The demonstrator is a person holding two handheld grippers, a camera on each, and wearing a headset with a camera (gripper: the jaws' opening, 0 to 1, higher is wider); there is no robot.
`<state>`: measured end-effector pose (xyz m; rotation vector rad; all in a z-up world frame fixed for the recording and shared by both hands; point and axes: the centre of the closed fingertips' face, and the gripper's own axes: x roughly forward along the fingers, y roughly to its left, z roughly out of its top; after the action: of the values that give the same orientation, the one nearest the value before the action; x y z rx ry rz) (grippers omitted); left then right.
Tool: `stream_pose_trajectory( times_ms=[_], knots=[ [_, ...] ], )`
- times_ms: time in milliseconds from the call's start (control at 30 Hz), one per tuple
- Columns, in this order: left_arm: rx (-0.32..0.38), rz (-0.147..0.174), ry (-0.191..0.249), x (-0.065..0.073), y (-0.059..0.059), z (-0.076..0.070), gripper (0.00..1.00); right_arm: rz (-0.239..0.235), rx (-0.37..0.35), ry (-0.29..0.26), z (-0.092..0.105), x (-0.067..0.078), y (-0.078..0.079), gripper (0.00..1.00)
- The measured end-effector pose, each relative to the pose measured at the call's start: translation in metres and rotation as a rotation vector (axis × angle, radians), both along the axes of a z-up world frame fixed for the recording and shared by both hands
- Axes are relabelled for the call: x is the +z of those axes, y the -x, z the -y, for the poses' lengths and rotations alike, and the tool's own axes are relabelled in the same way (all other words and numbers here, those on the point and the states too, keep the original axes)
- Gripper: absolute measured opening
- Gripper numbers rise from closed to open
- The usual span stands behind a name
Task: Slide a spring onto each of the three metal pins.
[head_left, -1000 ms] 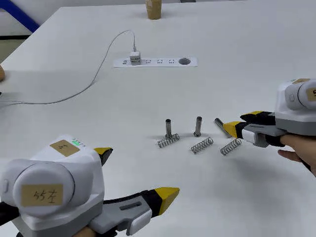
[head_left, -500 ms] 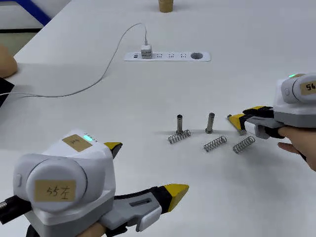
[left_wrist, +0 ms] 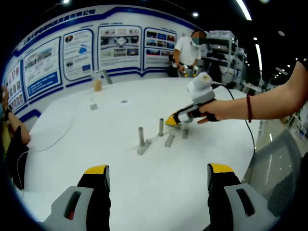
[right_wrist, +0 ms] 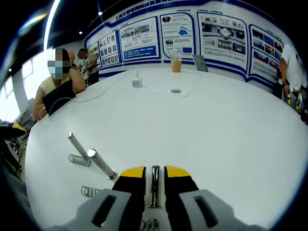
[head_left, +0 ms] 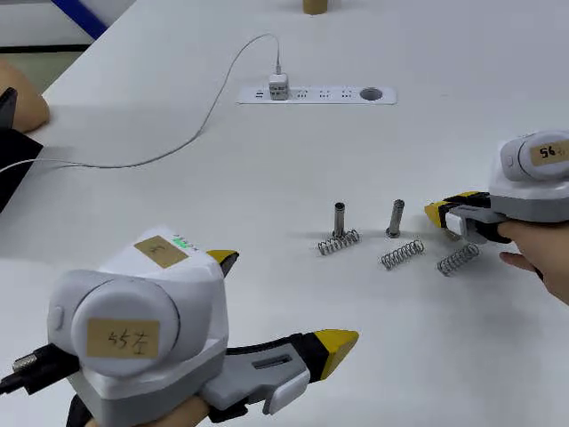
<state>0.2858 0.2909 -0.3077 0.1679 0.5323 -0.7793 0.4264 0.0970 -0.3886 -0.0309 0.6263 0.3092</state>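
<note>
Head view: the left gripper (head_left: 279, 301) sits in the lower left of the frame, jaws wide apart and holding nothing. At the right edge, the right gripper (head_left: 447, 209) points its yellow tips leftward at the parts on the white table (head_left: 178, 116). Two pins (head_left: 339, 216) (head_left: 396, 217) stand upright at centre right. Three springs (head_left: 339, 242) (head_left: 402, 254) (head_left: 458, 259) lie on their sides in a row just below them, the leftmost touching its pin's foot. No spring is on a pin yet.

Left gripper view: the left gripper's (left_wrist: 158, 173) jaws rise from the bottom, far apart. The right gripper (left_wrist: 174, 120) reaches in from the right at mid-frame, beside the two standing pins (left_wrist: 141, 136) (left_wrist: 161, 126).

Right gripper view: the third pin (right_wrist: 154, 185) lies between the right gripper's (right_wrist: 154, 175) nearly closed jaws at bottom centre. I cannot tell whether the pads are pressing on it. The other two pins (right_wrist: 77, 144) (right_wrist: 101, 163) lean across the lower left, with springs (right_wrist: 79, 159) (right_wrist: 90, 191) at their feet.

The pins look like smooth, stiff steel, so they are probably slippery and quick to roll or topple. I would hold one low on the shaft, leaving the top free. The springs look light and squashy and are likely to pop out under a hard pinch, so a gentle hold across the middle coils seems best.
</note>
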Motion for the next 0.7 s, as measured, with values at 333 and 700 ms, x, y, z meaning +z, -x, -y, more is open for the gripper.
stream_pose_trajectory(
  times_ms=[333, 700],
  knots=[
    [-0.001, -0.005, 0.006, -0.0010, 0.0007, 0.0000, 0.84, -0.020, 0.015, 0.021, -0.0025, -0.0068, -0.0041, 0.11],
    [-0.001, -0.003, 0.005, -0.0002, 0.0004, -0.0011, 0.84, -0.056, -0.028, -0.020, 0.0016, -0.0080, -0.0034, 0.09]
  ],
)
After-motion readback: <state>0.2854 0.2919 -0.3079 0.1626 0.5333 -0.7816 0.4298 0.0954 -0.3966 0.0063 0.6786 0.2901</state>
